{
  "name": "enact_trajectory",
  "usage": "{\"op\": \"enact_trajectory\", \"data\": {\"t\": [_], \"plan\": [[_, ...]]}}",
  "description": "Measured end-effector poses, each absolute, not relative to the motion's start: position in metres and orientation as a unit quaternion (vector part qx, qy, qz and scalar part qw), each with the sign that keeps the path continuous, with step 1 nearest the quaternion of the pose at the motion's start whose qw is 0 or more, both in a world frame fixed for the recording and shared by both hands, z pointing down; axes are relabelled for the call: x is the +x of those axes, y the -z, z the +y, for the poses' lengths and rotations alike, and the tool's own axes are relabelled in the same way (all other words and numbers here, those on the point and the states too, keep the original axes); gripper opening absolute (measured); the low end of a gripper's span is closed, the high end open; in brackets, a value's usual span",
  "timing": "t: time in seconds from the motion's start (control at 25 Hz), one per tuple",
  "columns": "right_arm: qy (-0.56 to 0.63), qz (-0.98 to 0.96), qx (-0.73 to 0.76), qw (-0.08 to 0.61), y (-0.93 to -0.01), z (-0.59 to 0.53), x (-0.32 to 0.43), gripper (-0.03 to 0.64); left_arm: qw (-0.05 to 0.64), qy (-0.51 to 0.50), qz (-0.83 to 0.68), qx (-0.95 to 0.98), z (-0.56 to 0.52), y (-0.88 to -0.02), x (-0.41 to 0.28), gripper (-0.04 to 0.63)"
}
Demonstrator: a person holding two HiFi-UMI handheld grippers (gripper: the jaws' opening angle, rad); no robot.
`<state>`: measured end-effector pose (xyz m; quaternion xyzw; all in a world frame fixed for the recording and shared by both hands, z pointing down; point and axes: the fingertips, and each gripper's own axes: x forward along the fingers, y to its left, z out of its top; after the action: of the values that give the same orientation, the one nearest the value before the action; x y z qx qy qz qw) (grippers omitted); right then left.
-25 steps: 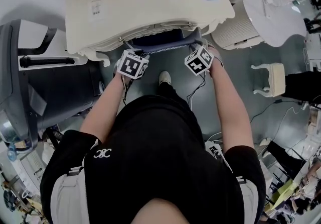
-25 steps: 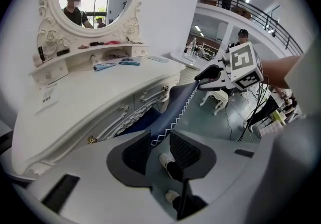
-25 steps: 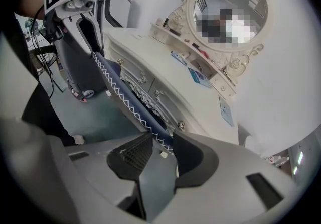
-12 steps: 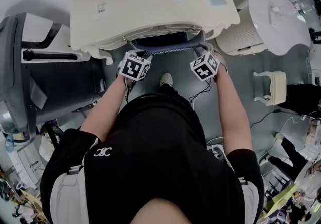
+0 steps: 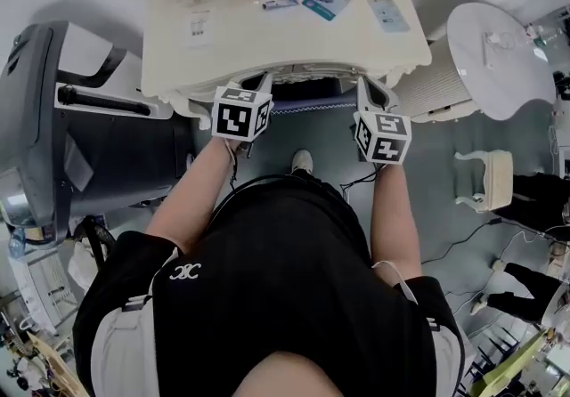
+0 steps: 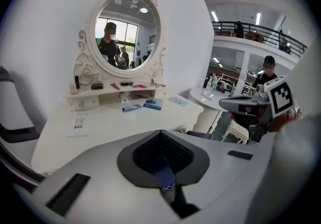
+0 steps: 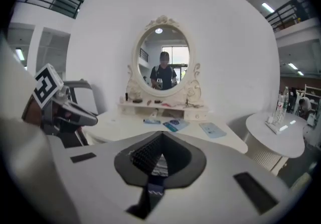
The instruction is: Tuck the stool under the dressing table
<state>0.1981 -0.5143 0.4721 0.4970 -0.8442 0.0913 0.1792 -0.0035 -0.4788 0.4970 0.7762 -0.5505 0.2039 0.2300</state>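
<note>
Beneath the dressing table point(image 5: 267, 48) edge, stool point(image 5: 307, 94) sits tucked.

Bright, even indoor light; fisheye views bend and darken toward edges.

Hardly any writing can be read. The person's black shirt point(image 5: 276, 288) carries a small white emblem point(image 5: 183, 272) that looks like two interlocked C-shaped letters. The left cube point(image 5: 240, 116) on the left gripper point(image 5: 260, 85) and the right cube point(image 5: 384, 137) on the right gripper point(image 5: 368, 94) bear black-and-white square code markers, not letters or numbers. On the counter point(image 5: 267, 48) lie a white leaflet point(image 5: 198, 27) with small dark marks, a blue card point(image 5: 323, 2) and a pale card point(image 5: 389, 14). Their print is too small to make out.
</note>
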Motion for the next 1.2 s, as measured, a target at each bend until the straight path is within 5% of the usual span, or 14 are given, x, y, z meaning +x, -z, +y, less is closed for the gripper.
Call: {"op": "enact_trajectory", "data": {"t": [0.48,1.2], "plan": [[-0.058,-0.847,0.528,0.035,-0.356,-0.517,0.186,0.009,0.114,-0.146,-0.587,0.788,-0.488,-0.381,0.022,0.006],[0.001,-0.862,0.504,0.054,-0.346,-0.513,0.166,0.009,0.121,-0.152,-0.581,0.790,-0.499,-0.387,0.035,0.006]]}}
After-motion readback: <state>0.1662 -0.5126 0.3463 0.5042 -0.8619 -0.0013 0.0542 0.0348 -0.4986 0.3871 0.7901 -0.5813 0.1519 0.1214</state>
